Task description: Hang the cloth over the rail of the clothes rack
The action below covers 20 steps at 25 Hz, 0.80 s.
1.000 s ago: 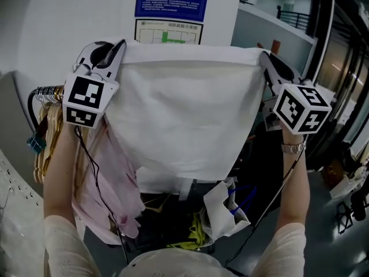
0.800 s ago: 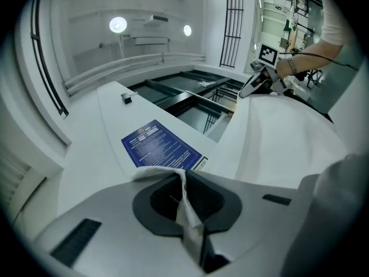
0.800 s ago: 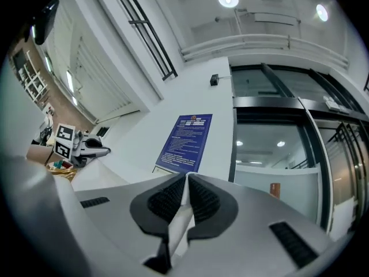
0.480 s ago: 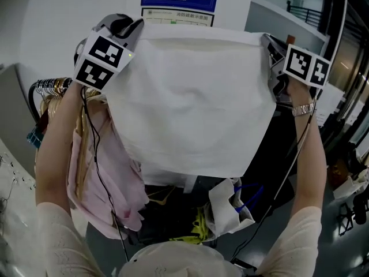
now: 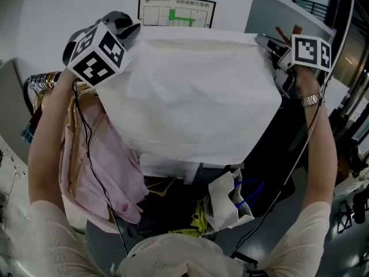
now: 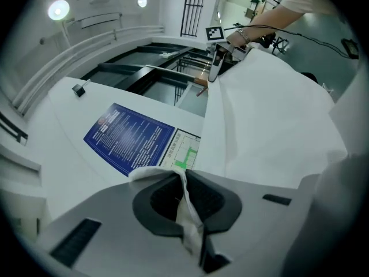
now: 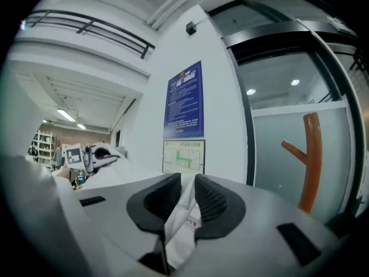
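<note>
A white cloth (image 5: 190, 97) spreads flat across the centre of the head view, held up by its two top corners. At lower left a pink garment (image 5: 106, 172) hangs beside it. The left claw (image 6: 187, 203), at upper left, is clenched on one corner. The right claw (image 7: 183, 203), at upper right, pinches the other.

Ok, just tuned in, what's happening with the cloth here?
A person is holding a white cloth stretched wide and raised between two grippers. The left gripper is shut on one top corner, the right gripper on the other. The cloth hangs free below them, beside hangers and a pink garment; it is not yet over any rail.
</note>
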Motion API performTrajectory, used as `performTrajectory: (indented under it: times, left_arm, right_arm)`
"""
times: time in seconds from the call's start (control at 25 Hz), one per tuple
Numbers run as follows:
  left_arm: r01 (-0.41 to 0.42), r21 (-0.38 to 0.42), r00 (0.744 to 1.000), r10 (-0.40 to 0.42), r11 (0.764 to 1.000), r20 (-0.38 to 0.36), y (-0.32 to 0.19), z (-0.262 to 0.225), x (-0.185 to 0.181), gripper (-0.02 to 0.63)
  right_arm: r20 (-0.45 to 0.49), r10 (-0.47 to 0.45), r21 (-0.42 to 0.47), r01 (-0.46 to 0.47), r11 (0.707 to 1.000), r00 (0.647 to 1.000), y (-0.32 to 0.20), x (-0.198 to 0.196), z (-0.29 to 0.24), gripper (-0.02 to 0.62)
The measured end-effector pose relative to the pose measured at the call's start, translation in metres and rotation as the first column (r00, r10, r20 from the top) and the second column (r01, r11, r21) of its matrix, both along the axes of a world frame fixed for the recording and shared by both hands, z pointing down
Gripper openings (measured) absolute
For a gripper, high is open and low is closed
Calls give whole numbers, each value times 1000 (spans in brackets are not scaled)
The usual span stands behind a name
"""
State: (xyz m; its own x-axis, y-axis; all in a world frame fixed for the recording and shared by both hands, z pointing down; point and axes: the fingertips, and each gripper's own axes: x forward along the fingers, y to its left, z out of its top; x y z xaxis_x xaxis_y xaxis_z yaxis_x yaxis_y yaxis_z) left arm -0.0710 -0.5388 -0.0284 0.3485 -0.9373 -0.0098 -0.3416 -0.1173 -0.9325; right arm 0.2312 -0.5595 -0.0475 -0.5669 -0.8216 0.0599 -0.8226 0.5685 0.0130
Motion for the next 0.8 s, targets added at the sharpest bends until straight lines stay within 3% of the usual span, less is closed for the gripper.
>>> performTrajectory:
  times: [0.12, 0.2, 0.32, 0.48, 0.6, 0.68, 0.8]
  left_arm:
    - [10, -39, 1000, -9, 999, 2, 0, 5, 4, 20]
    - [21, -53, 1000, -22, 998, -7, -3, 4, 5, 20]
    - [78, -33, 997, -77, 996, 17, -5, 6, -5, 20]
    - [39, 14, 999, -39, 999, -13, 8, 0, -4, 20]
    - [22, 19, 998, -21, 1000, -52, 12, -5, -6, 20]
    - [12, 21, 997, -11, 1000, -72, 14, -7, -7, 20]
    - [3, 24, 996, -1, 1000, -93, 17, -8, -8, 20]
  right_arm:
    - [-116, -6, -57, 0, 998, 993, 3, 10, 12, 81]
    - [-146, 2, -65, -12, 998, 989, 6, 19, 11, 86]
    - [-97, 98, -43, -102, 994, 991, -1, 55, 9, 91]
    - [-22, 146, 37, -145, 989, 989, 10, 88, -9, 91]
    - [-38, 103, 108, -99, 989, 994, 25, 52, -20, 91]
    - [-81, -2, 163, 15, 986, 997, 36, 4, -27, 91]
    - [-147, -141, 220, 171, 960, 979, 56, -70, -34, 91]
